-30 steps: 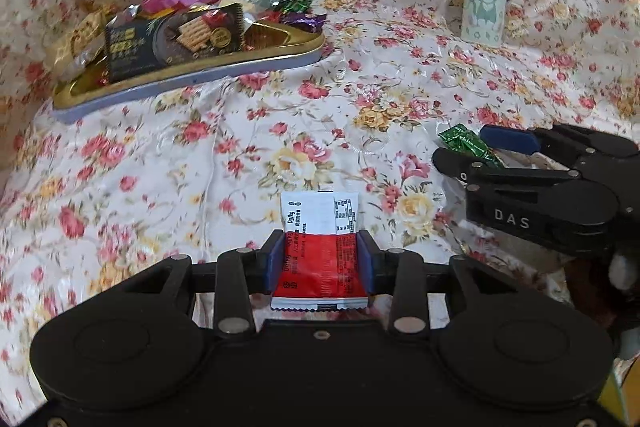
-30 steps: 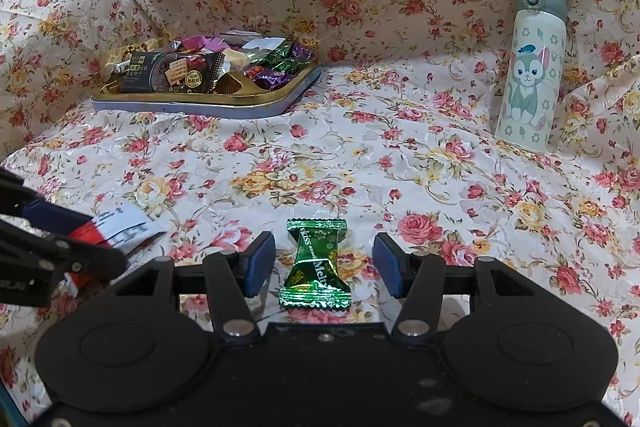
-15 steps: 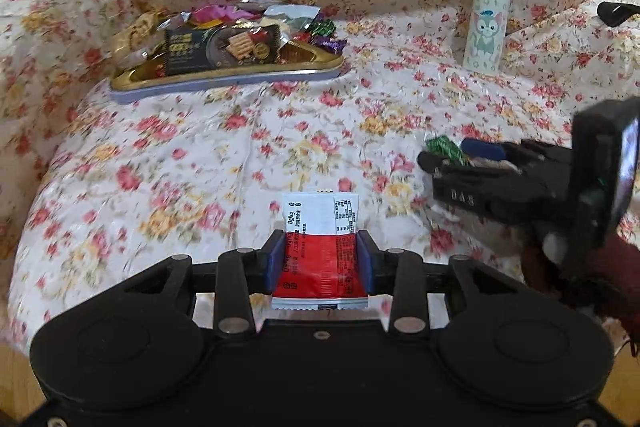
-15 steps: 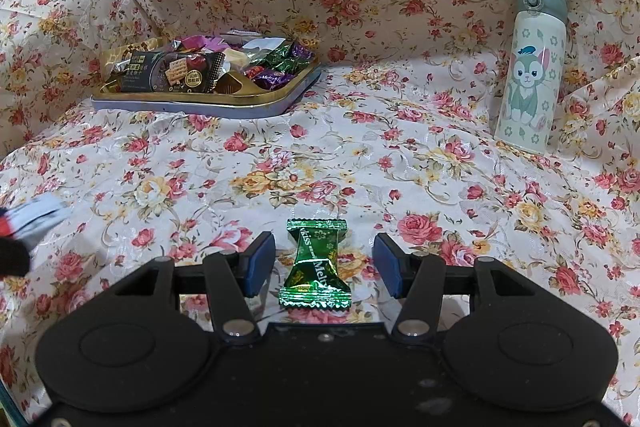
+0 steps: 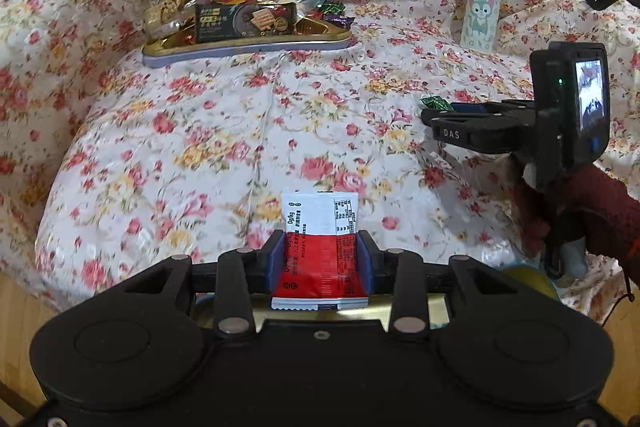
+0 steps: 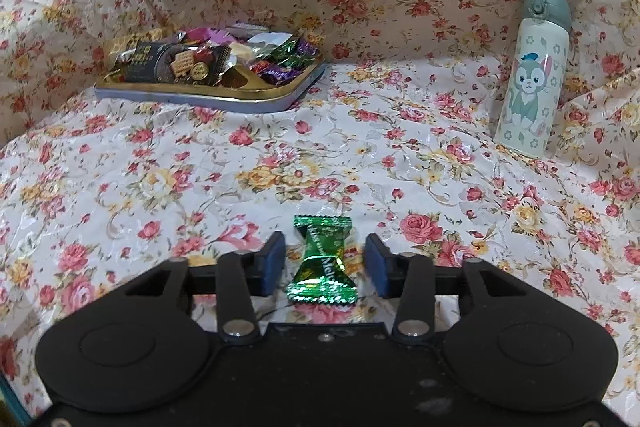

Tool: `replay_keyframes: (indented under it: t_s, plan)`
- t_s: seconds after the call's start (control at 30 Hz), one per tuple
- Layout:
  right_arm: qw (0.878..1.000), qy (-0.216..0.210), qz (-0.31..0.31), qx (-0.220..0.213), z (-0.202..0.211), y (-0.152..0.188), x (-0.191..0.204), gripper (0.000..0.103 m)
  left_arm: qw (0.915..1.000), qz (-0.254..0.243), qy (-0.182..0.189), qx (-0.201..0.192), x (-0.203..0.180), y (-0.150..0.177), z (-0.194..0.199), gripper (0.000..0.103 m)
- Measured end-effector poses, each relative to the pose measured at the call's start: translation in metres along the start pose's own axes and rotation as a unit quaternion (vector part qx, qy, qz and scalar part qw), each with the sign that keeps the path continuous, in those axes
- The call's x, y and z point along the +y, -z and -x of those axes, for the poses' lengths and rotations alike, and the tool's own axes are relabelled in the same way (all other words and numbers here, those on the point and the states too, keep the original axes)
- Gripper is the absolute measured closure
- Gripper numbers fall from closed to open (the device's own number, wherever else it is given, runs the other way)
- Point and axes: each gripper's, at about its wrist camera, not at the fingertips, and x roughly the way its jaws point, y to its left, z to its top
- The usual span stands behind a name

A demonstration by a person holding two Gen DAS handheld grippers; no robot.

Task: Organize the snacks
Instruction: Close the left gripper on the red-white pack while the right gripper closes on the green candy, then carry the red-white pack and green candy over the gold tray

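Note:
My left gripper (image 5: 320, 259) is shut on a red and white snack packet (image 5: 320, 247) and holds it in the air above the near edge of the floral-covered surface. My right gripper (image 6: 325, 265) is open, low over the cloth, with a green wrapped candy (image 6: 322, 261) lying between its fingers, apart from both pads. It also shows in the left wrist view (image 5: 472, 125) at the right, with the candy's tip (image 5: 436, 103) showing. A gold tray (image 5: 248, 45) piled with wrapped snacks sits at the back left, also in the right wrist view (image 6: 208, 93).
A white cat-print bottle (image 6: 528, 79) stands upright at the back right, also in the left wrist view (image 5: 482, 3). Floral cloth rises as a wall behind the tray. Wooden floor (image 5: 16, 311) and a gold object under my left gripper (image 5: 440, 311) show below the surface's edge.
My left gripper has pulled back and up with the packet, so the surface's near edge and floor now show. It has left the right wrist view. My right gripper has not moved.

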Motion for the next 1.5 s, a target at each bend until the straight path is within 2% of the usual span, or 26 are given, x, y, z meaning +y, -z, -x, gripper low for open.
replay_keyframes:
  t_s: [0.03,0.13,0.27,0.4,0.7,0.9,1.07,1.13,1.4,1.5]
  plan:
    - [1.0,0.0,-0.003,0.006,0.001,-0.001,0.001,0.075,1.0,0.003,0.0,0.0,0.001,0.002,0.002,0.058]
    - [1.0,0.0,-0.01,0.022,0.005,-0.003,0.004,0.082,0.9999,0.011,0.001,-0.003,0.003,0.006,0.009,0.058]
    - [0.999,0.01,-0.013,0.038,0.016,-0.003,0.006,0.083,0.9998,0.016,0.002,-0.006,0.004,0.011,0.019,0.058]
    - [0.999,0.008,-0.03,0.034,0.037,-0.006,0.005,0.083,0.9998,0.018,0.005,-0.01,0.006,0.016,0.029,0.058]
    - [0.999,-0.04,-0.017,-0.023,0.135,-0.005,0.027,0.083,0.9988,0.042,0.02,-0.017,0.011,0.03,0.059,0.058]
    - [0.994,-0.085,-0.022,-0.06,0.205,0.012,0.046,0.083,0.9977,0.06,0.023,-0.02,0.014,0.042,0.082,0.057]
    - [0.989,-0.12,-0.042,-0.07,0.25,0.038,0.052,0.083,0.9973,0.07,0.023,0.001,0.019,0.053,0.084,0.057]
    - [0.989,-0.121,-0.047,-0.065,0.257,0.049,0.053,0.083,0.9968,0.075,0.023,0.012,0.021,0.058,0.08,0.057]
    - [0.993,-0.089,-0.084,0.007,0.256,0.094,0.053,0.083,0.9944,0.096,0.003,0.043,0.036,0.081,0.074,0.057]
    - [0.991,-0.089,-0.094,0.03,0.256,0.108,0.053,0.083,0.993,0.106,0.001,0.053,0.043,0.087,0.072,0.057]
